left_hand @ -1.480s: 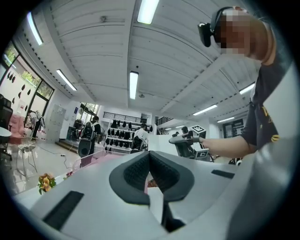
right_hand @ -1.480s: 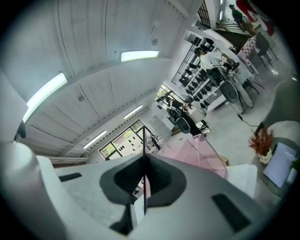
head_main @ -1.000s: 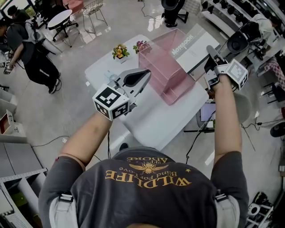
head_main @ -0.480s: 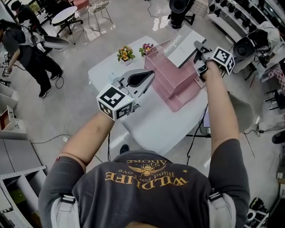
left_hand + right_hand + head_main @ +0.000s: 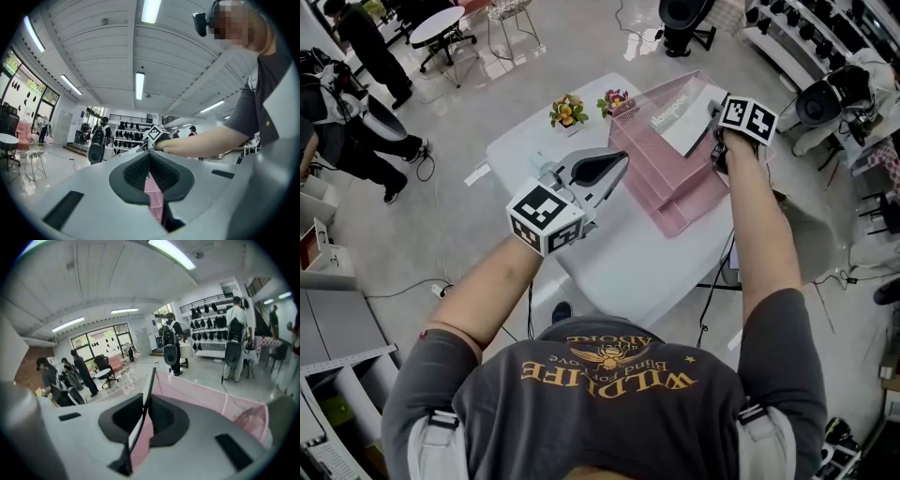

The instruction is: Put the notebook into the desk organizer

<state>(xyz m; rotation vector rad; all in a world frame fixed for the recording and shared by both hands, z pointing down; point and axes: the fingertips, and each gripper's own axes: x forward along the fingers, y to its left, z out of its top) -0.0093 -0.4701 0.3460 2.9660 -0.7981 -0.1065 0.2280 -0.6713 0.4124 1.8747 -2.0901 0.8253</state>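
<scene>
Half done at best, I'd say. Head view: the right gripper [image 5: 717, 127] pinches the near corner of the notebook [image 5: 680, 112], which runs away from its tips over the far rim of the pink desk organizer [image 5: 661, 173], so I judge it carried over and at the opening but not seated. The left gripper [image 5: 619, 164] has its jaws pressed together and nothing in them, tips just short of the organizer's side, above the white table [image 5: 628, 253]. Left gripper view: the left gripper [image 5: 149, 161] has its pads meeting, with pink organizer [image 5: 153, 197] mesh showing through the slit below them; looks like background, not a grip. Right gripper view: the right gripper [image 5: 145, 404] has the notebook [image 5: 149, 383] edge-on between its jaws, which have just been opening a little, pads apparently on it; the organizer [image 5: 201, 401] wall sits just beyond and to the tool's right. Left to do, as I read it: lower it into a slot, let go fully, pull back.
</scene>
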